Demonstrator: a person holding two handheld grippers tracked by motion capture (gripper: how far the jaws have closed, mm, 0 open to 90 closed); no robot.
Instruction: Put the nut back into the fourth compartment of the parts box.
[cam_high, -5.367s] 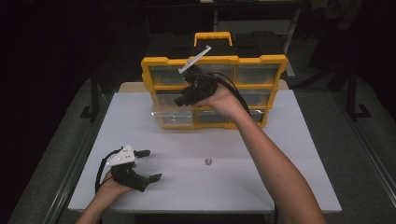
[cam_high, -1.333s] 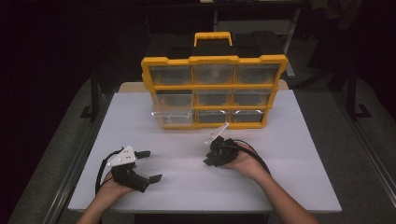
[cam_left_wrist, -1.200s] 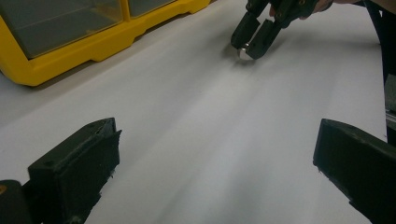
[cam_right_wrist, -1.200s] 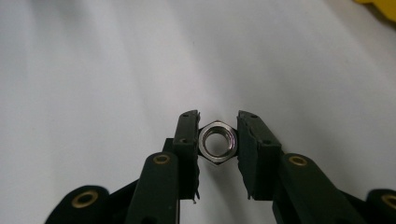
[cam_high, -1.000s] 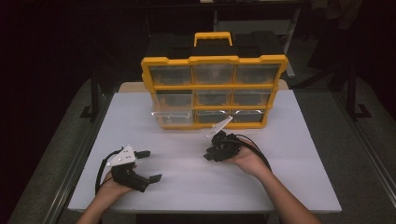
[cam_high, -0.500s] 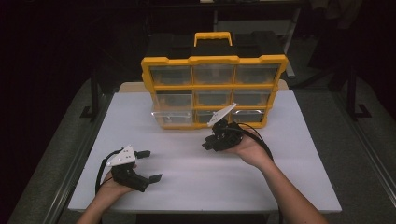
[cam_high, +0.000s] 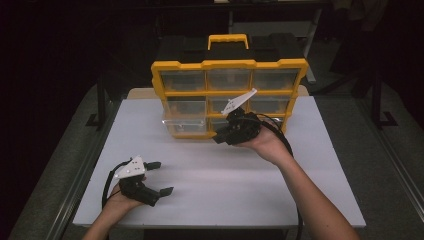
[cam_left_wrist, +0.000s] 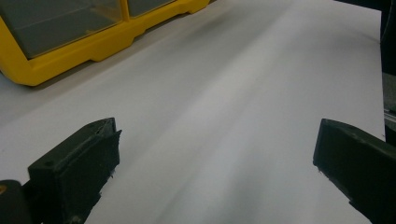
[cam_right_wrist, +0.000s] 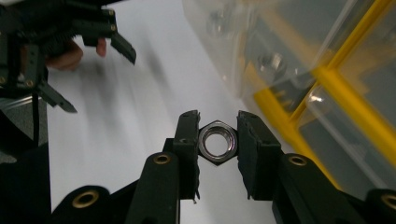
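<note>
My right gripper (cam_high: 220, 136) hangs above the table in front of the yellow drawer organizer (cam_high: 230, 65), close to its lower row. In the right gripper view its jaws (cam_right_wrist: 217, 125) are shut on a steel hex nut (cam_right_wrist: 217, 143), held by two opposite flats with the hole facing the camera. A clear drawer (cam_high: 184, 125) stands pulled out at the organizer's lower left; in the right gripper view this drawer (cam_right_wrist: 261, 51) has nuts inside. My left gripper (cam_high: 161, 177) rests on the table at the front left, open and with nothing between its jaws (cam_left_wrist: 217, 140).
The white table (cam_high: 225, 175) stretches between the two hands. The organizer's yellow base (cam_left_wrist: 70, 56) lies ahead of the left gripper. A black case stands behind the organizer. Dark floor and metal rails flank the table.
My right hand has risen from the table's middle toward the organizer's front with the nut in its jaws. The left hand has stayed where it was.
</note>
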